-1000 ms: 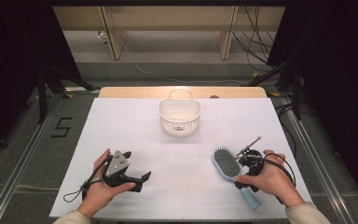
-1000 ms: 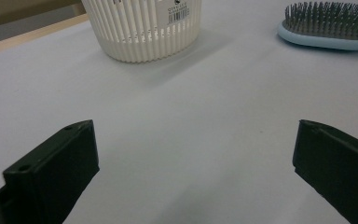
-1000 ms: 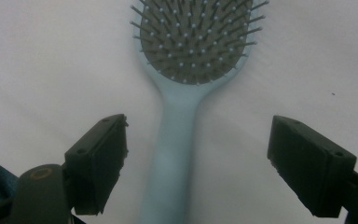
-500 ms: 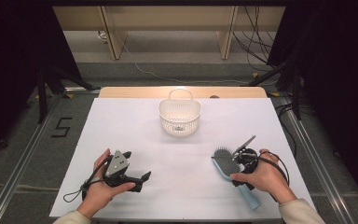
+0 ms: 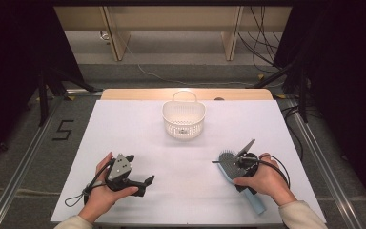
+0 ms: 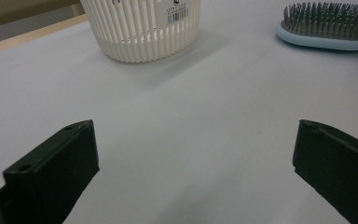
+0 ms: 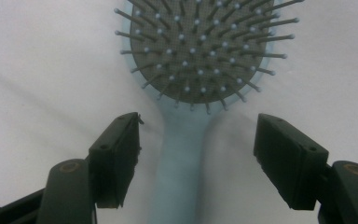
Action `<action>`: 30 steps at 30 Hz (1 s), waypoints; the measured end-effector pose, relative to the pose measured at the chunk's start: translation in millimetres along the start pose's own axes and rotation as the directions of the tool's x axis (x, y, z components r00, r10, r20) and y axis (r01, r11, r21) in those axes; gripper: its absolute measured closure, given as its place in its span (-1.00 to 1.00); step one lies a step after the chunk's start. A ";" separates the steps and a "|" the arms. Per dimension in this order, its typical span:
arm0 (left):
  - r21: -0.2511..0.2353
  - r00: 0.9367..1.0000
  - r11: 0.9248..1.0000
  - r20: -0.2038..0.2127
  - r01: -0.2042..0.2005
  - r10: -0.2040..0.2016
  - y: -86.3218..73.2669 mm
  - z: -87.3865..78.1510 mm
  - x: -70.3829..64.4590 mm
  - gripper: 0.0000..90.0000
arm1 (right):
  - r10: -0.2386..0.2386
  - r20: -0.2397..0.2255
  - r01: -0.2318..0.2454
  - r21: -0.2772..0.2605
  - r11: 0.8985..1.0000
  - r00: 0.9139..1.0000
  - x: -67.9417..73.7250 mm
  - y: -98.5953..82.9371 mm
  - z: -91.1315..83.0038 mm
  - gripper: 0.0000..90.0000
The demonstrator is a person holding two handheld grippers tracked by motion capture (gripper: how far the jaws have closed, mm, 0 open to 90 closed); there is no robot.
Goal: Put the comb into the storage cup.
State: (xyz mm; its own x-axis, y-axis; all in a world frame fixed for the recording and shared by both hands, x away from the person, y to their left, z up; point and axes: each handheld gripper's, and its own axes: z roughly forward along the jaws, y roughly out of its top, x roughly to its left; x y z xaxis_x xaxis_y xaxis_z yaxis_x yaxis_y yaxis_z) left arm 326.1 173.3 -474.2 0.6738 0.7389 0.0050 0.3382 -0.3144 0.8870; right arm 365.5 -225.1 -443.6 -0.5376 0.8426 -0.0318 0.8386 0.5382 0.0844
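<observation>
A light blue hairbrush (image 5: 225, 160) lies bristles up on the white table at the right, its handle running toward the front edge. My right gripper (image 5: 236, 168) hovers over it, pointing down. In the right gripper view that gripper (image 7: 198, 140) is open, its jaws on either side of the handle just below the bristled head (image 7: 196, 42), not touching it. A white slatted basket (image 5: 183, 120) stands at the middle back. My left gripper (image 5: 139, 168) rests at the front left, open and holding nothing (image 6: 191, 149); it faces the basket (image 6: 142, 28) and the hairbrush (image 6: 326, 29).
The white table top (image 5: 124, 129) is bordered by a wooden strip (image 5: 138, 94) at the back. Metal rails (image 5: 24, 152) run along both sides. Cables (image 5: 267, 33) lie on the floor behind the table.
My right gripper has moved left and down over the hairbrush, so its jaws now straddle the handle. The left gripper and the basket have stayed in place.
</observation>
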 end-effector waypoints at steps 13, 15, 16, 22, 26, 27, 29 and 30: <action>-0.001 1.000 1.000 0.000 -0.001 0.001 0.1 -0.1 0.0 -1.00 | 0.001 -0.001 -0.001 0.034 0.999 1.000 3.9 4.9 6.1 -0.15; -0.002 1.000 1.000 0.000 -0.001 0.001 0.2 -0.2 0.0 -1.00 | 0.006 -0.001 -0.006 0.039 0.999 1.000 4.3 5.8 6.6 -0.12; -0.002 1.000 1.000 0.000 -0.001 0.001 0.2 -0.2 0.0 -1.00 | 0.004 -0.001 -0.004 0.043 0.999 1.000 4.4 6.3 7.3 -0.09; -0.001 1.000 1.000 0.000 -0.002 0.002 0.2 -0.3 -0.1 -1.00 | 0.018 -0.009 -0.017 0.051 0.999 1.000 4.9 6.8 9.5 0.02; -0.002 1.000 1.000 0.000 -0.001 0.001 0.3 -0.3 -0.1 -1.00 | 0.020 -0.005 -0.020 0.060 0.998 1.000 4.9 6.8 10.6 0.07; -0.002 1.000 1.000 0.000 -0.002 0.002 0.2 -0.2 -0.1 -1.00 | 0.019 -0.004 -0.018 0.062 0.998 1.000 4.8 6.9 11.0 0.10; -0.002 1.000 1.000 0.001 -0.001 0.001 0.2 -0.1 -0.1 -1.00 | 0.019 -0.003 -0.019 0.065 0.998 1.000 4.7 7.1 10.7 0.11; -0.002 1.000 1.000 0.001 -0.001 0.001 0.2 -0.1 -0.1 -1.00 | 0.022 -0.003 -0.022 0.066 0.998 1.000 4.8 7.2 10.7 0.12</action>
State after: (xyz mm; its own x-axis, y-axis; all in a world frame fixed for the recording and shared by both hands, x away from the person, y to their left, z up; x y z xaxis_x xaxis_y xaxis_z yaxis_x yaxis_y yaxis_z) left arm 326.0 173.2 -473.9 0.6748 0.7380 0.0059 0.3362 -0.3145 0.8877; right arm 369.9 -217.1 -453.8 -0.5191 0.8543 -0.0273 0.8542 0.5196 0.0196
